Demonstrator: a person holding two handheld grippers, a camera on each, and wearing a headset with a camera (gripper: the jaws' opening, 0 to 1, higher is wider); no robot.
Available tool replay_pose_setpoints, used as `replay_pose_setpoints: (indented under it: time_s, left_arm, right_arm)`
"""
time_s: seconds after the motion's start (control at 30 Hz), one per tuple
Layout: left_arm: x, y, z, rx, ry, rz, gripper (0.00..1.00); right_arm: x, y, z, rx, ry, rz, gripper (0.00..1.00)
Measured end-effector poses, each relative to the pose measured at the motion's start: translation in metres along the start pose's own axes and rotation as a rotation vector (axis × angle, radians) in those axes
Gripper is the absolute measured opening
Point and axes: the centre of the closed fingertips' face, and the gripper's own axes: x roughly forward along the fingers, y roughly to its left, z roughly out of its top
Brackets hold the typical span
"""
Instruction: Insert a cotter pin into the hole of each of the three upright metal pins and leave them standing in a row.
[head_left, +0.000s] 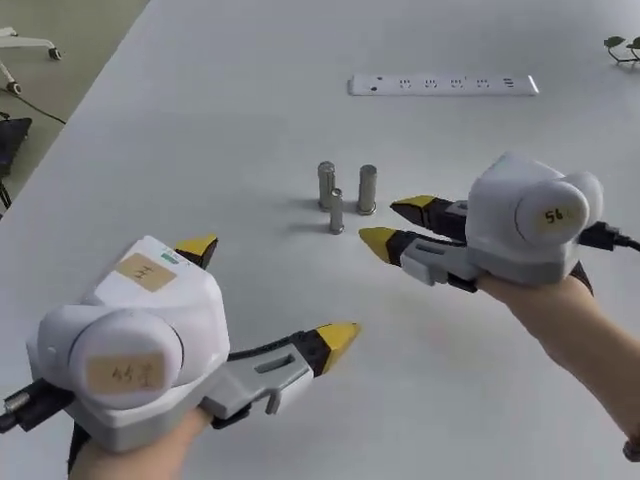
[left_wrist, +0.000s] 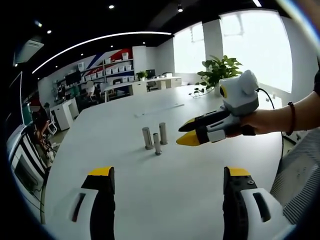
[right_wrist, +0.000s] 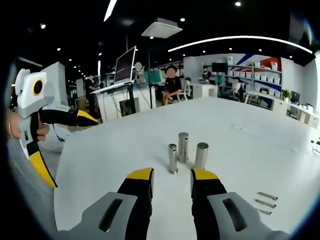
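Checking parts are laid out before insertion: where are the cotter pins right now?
In the right gripper view, the cotter pins lie flat on the table at lower right, beside the right gripper and nearer the camera than the upright metal pins.

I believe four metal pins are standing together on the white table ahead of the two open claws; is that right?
Not quite: three metal pins, not four, stand together on the white table, as the head view shows. The left claw and right claw are indeed open.
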Motion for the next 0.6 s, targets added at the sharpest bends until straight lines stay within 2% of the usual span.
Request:
replay_pose_setpoints:
  time_s: [0.2,0.27,0.4,0.47,0.6]
  left_arm:
    - [0.003,0.007,-0.002,-0.006,0.000,0.009,0.90]
    - [0.004,0.009,-0.003,-0.012,0.003,0.012,0.89]
    - [0.006,0.009,-0.005,-0.019,0.007,0.009,0.89]
    - [0.006,0.008,-0.006,-0.019,0.009,0.006,0.89]
    - [0.008,0.007,-0.008,-0.020,0.016,0.003,0.89]
  right_arm:
    - [0.023,0.000,0.003,0.017,-0.019,0.019,0.22]
    - [0.032,-0.006,0.003,0.022,-0.023,0.024,0.21]
    - [0.044,-0.004,0.002,0.031,-0.030,0.044,0.20]
    - [0.050,-0.008,-0.001,0.029,-0.025,0.044,0.20]
    - [0.057,-0.004,-0.003,0.044,-0.024,0.053,0.18]
